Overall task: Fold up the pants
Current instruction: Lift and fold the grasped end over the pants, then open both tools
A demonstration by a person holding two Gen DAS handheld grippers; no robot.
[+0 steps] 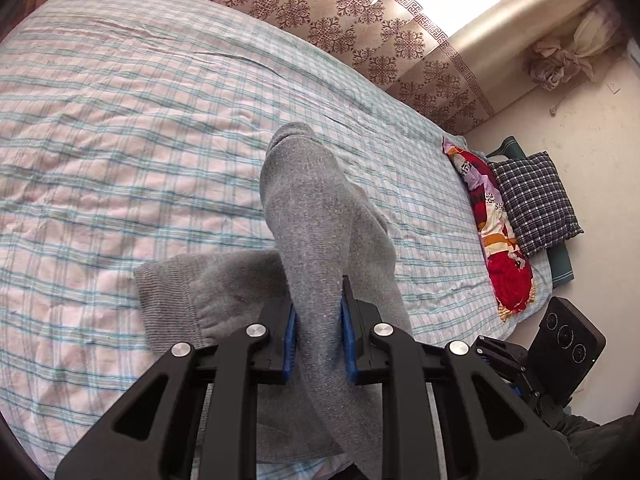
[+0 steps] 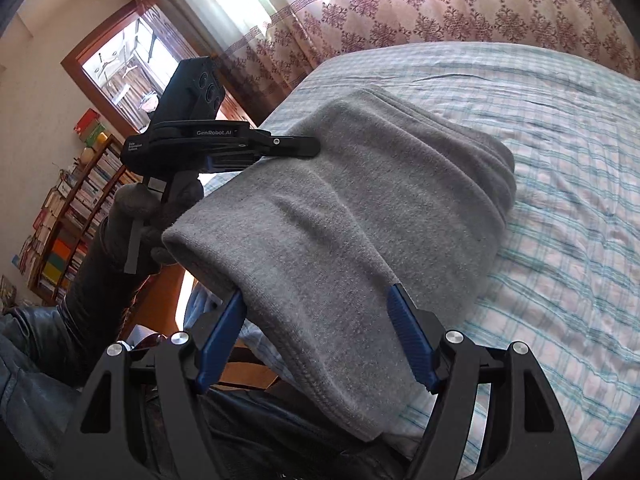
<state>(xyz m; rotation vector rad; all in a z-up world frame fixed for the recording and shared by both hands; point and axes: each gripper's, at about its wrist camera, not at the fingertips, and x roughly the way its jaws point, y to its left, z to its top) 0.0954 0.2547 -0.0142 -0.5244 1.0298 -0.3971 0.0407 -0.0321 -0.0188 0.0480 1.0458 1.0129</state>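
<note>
Grey fleece pants (image 1: 316,216) lie bunched near the front edge of the bed and show in the right wrist view (image 2: 360,200) as well. My left gripper (image 1: 318,328) is shut on a thick fold of the pants between its blue pads, lifting it off the bed. It also shows in the right wrist view (image 2: 280,148), clamped on the cloth's left side. My right gripper (image 2: 316,328) has its jaws wide apart, with a fold of the pants draped between the blue fingers (image 2: 412,344); the pads do not press the cloth.
The bed has a checked pink and teal sheet (image 1: 120,140). A red patterned pillow (image 1: 500,236) and a dark checked pillow (image 1: 536,200) lie at its far end. A patterned curtain (image 2: 440,12) hangs behind; bookshelves (image 2: 68,216) stand left.
</note>
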